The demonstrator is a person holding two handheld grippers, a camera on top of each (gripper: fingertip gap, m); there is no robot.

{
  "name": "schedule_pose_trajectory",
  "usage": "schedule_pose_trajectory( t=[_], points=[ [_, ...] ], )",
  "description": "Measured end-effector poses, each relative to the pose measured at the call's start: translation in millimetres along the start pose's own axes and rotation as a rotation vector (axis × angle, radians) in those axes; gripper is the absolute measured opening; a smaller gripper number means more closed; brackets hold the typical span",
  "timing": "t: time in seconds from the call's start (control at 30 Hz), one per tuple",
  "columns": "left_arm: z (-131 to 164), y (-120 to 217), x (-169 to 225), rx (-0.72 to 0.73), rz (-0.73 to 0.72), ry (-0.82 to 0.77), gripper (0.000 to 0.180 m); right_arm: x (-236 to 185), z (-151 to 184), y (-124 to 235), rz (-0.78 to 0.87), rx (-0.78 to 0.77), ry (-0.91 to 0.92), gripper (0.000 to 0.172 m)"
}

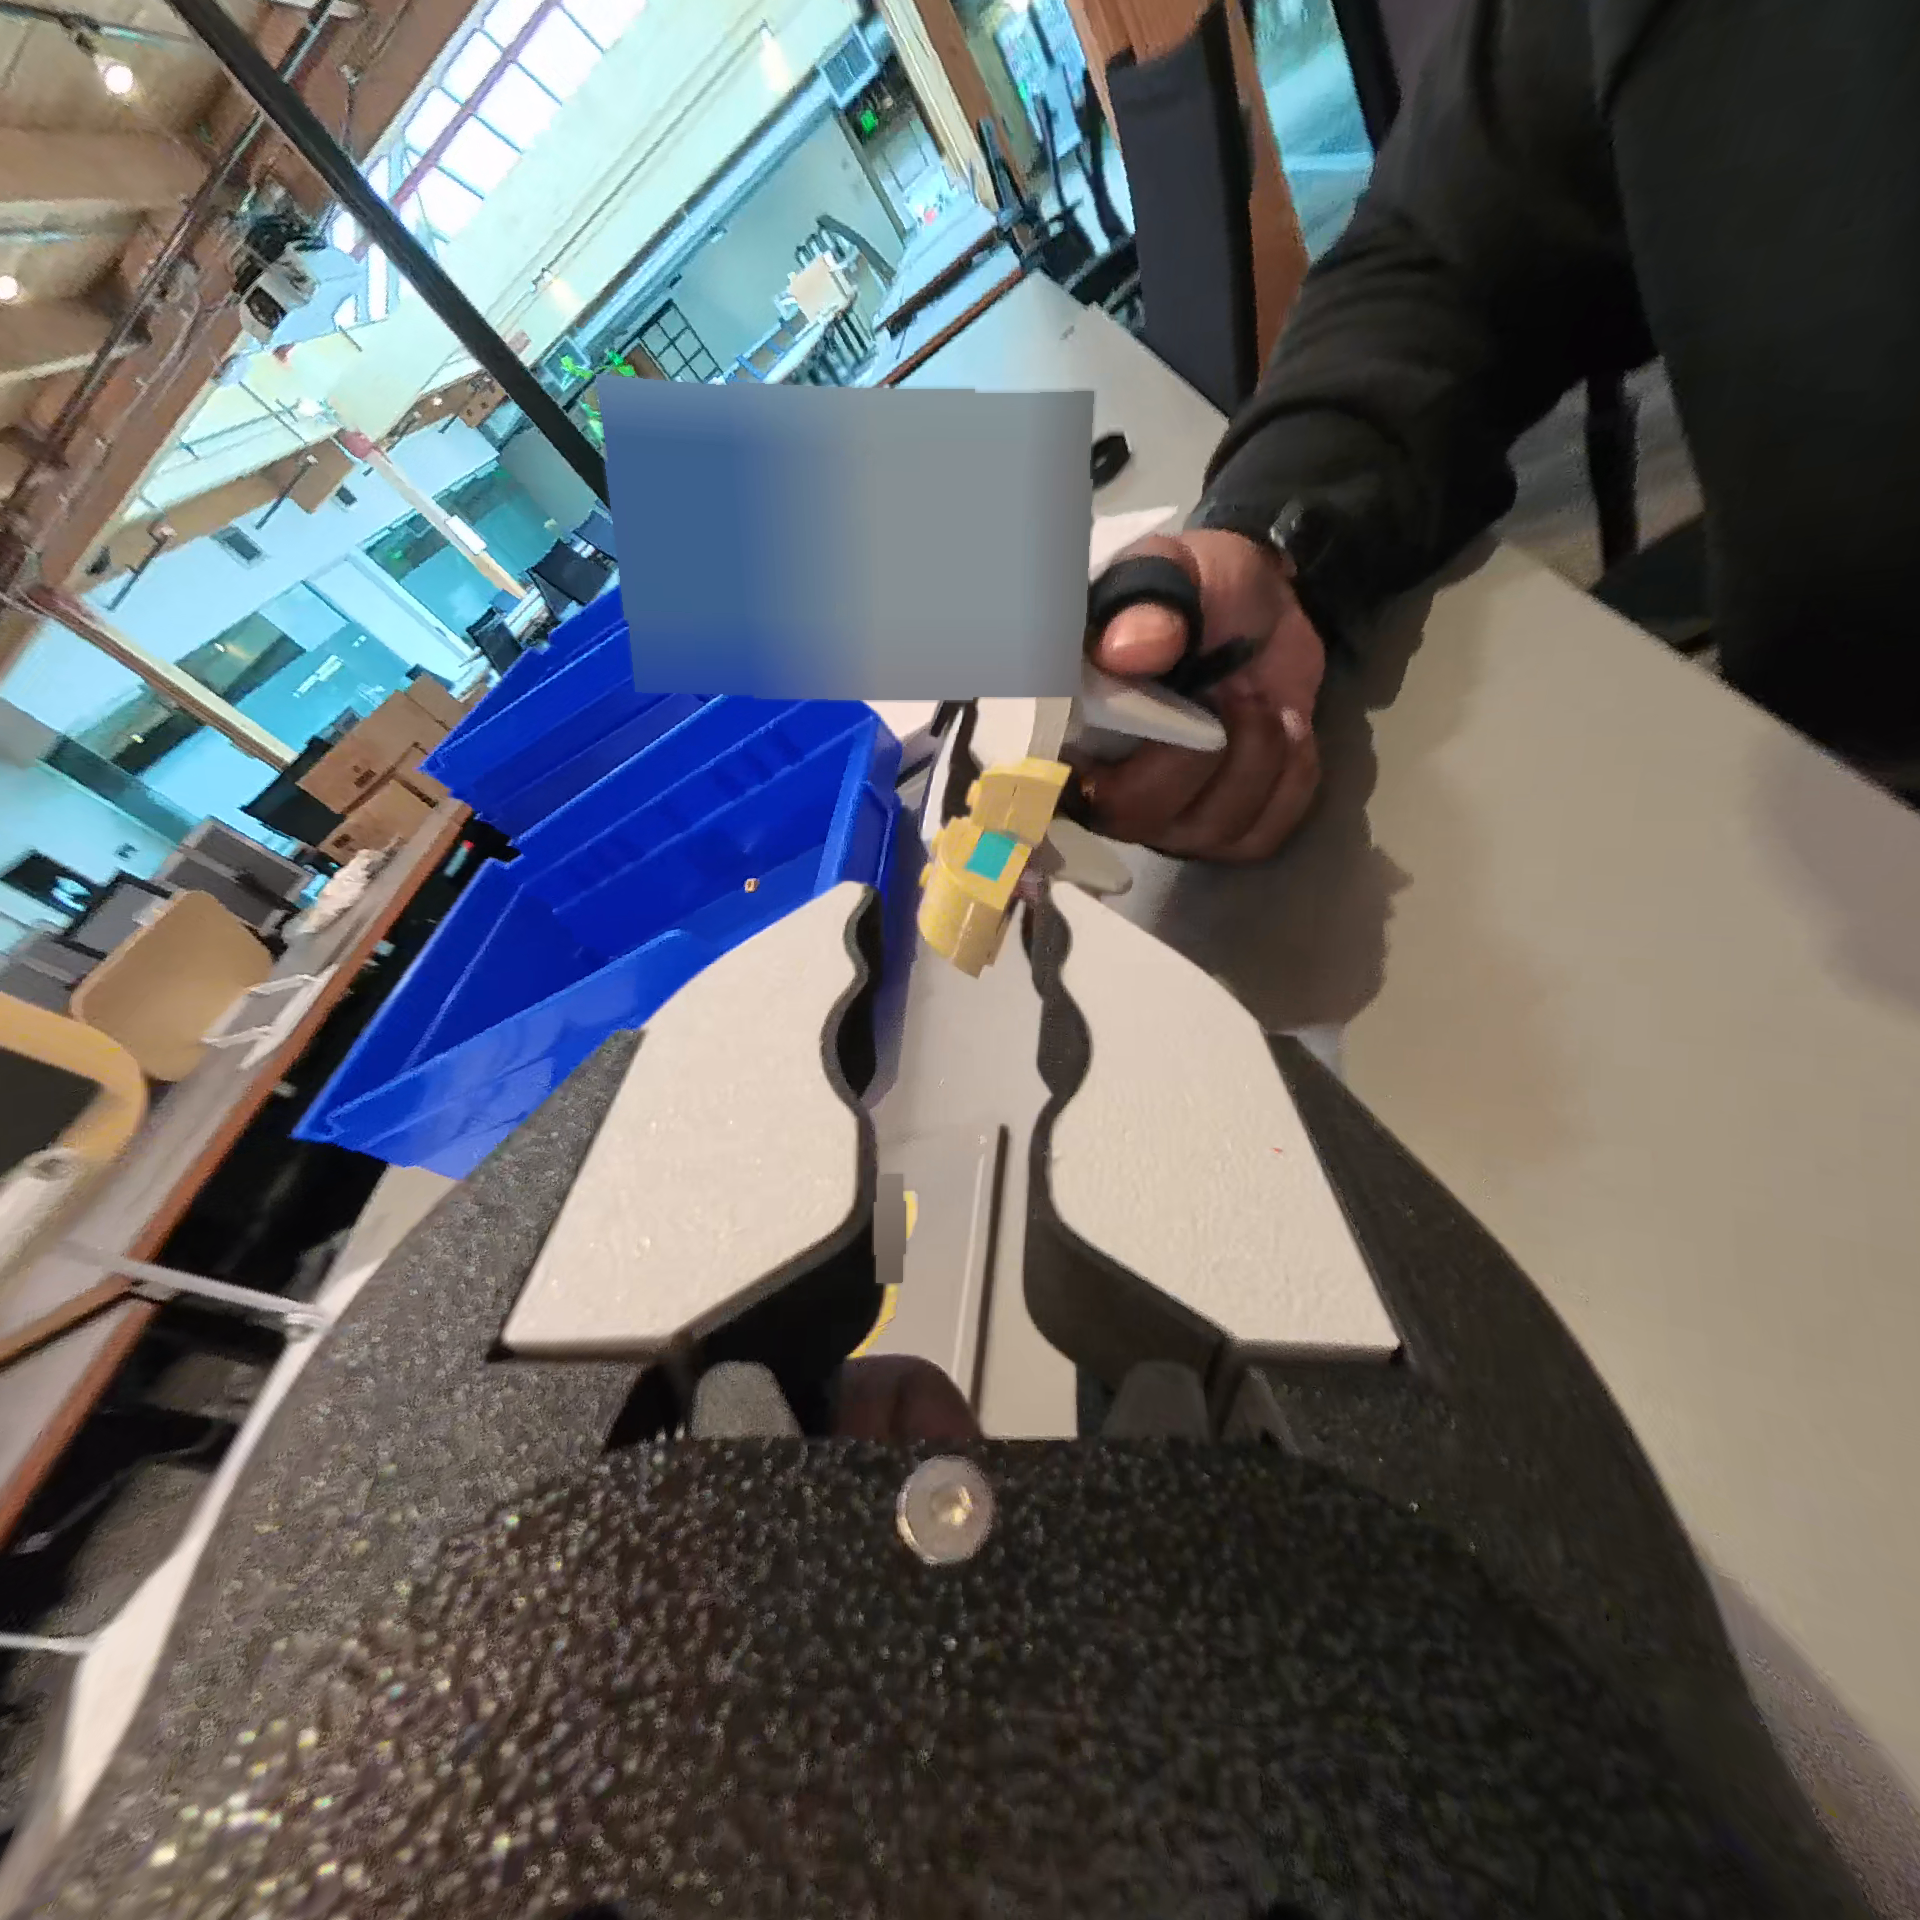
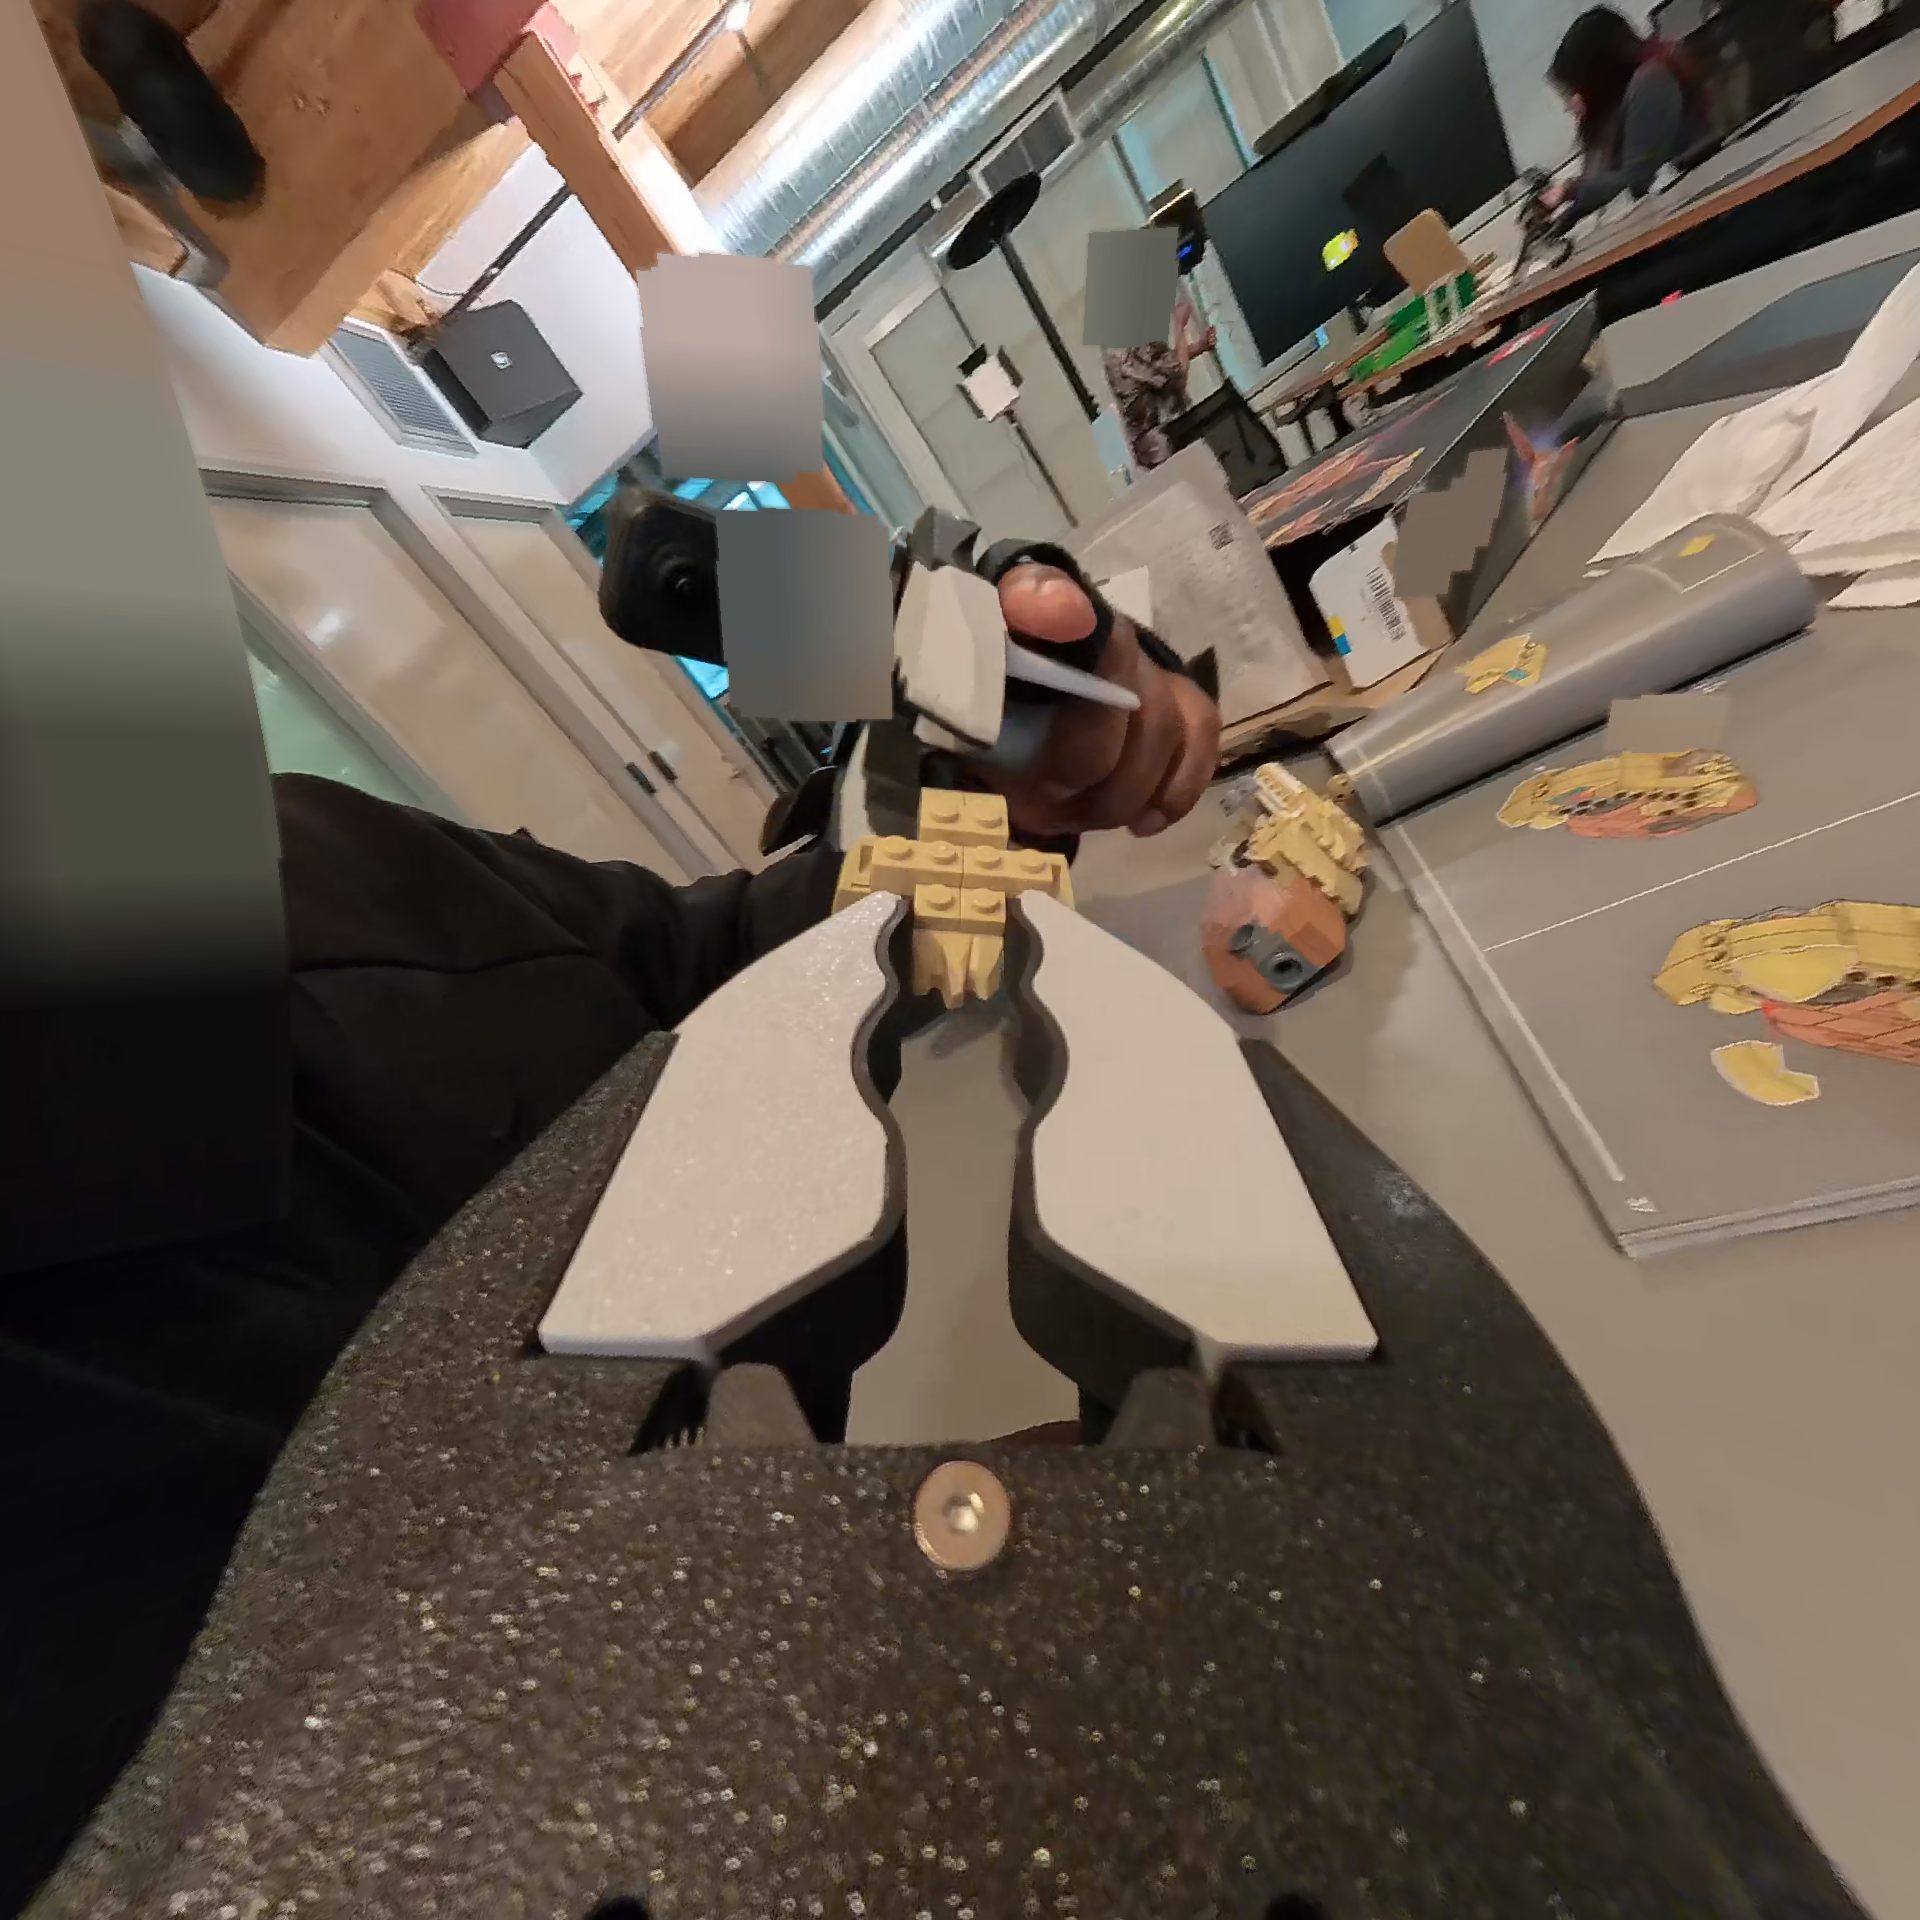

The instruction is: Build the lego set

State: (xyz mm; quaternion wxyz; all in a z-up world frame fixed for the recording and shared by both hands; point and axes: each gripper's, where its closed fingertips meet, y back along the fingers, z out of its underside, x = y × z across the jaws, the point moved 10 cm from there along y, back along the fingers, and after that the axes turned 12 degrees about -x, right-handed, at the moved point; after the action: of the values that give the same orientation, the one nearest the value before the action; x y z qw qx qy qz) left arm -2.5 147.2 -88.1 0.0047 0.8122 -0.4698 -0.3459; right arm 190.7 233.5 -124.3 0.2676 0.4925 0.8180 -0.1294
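Left gripper [image 1: 951, 914], nearest the lens in its own view: black pebbled body, two pale grey fingers [image 1: 769, 1049] standing apart with a plain gap; nothing pressed between them. Tan brick assembly [image 1: 987, 862] with a small teal tile hangs just beyond the tips, close to the right-hand finger, contact not determinable. Left of it: blue plastic bin [image 1: 623, 894], open-topped, on the grey table [image 1: 1558, 935]; a small orange speck lies inside. Right of the assembly: a person's hand [image 1: 1216, 707] in a black sleeve, gripping the handle of the other gripper. Right gripper [image 2: 956, 935], nearest the lens in its view: same build, jaws narrowly apart and closed on the lower stem of the tan brick assembly [image 2: 961, 873], both pads against it; cross-shaped studded top stands clear above the tips. Behind it: hand [image 2: 1101, 727] on the left gripper. Right of that: brown-and-tan brick model [image 2: 1288, 914] lying on the table; further right, grey instruction booklet [image 2: 1662, 987] with printed model pictures.
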Motion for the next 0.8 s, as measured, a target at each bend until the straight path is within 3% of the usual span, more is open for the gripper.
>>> schedule_pose_trajectory(
  t=[0.13, 0.8],
  points=[
    [1.9, 0.9, 7.0, 0.018, -0.008, -0.112, 0.020, 0.1, 3.4, -4.4, -0.075, -0.018, -0.049, 0.016],
    [-0.6, -0.3, 12.5, 0.047, -0.040, -0.186, 0.015, -4.3, 4.2, -6.8, -0.082, -0.038, -0.018, 0.016]
  ],
)
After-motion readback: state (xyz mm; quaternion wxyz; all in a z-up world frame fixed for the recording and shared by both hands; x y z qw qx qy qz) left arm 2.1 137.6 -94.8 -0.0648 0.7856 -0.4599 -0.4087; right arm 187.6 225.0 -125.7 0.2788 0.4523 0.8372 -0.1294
